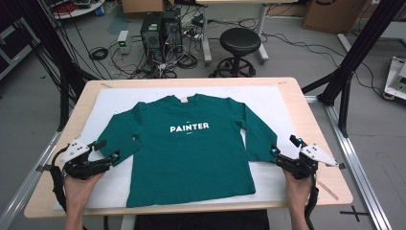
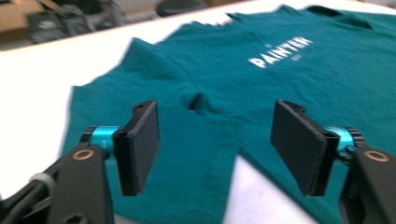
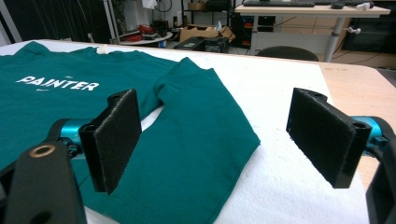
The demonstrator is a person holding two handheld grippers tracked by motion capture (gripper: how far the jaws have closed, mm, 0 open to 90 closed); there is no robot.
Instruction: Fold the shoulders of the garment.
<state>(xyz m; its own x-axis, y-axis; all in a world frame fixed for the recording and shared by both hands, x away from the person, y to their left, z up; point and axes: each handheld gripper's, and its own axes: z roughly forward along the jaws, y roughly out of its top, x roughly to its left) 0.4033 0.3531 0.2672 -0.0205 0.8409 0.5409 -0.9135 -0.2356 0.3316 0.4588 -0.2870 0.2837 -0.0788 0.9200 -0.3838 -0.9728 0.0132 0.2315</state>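
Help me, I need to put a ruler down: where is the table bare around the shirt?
Bare white cloth lies beyond each sleeve and above the collar. The green shirt covers the middle, and near each cuff the left gripper and right gripper crowd it.

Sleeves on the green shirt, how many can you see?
2. The left sleeve lies along the shirt's left side, by the left gripper. The right sleeve lies along its right side, its cuff by the right gripper. Both lie flat, nothing hidden.

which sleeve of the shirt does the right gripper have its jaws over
The sleeve on the person's right side of the green shirt. The right gripper hovers open at its cuff; the other sleeve lies by the left gripper.
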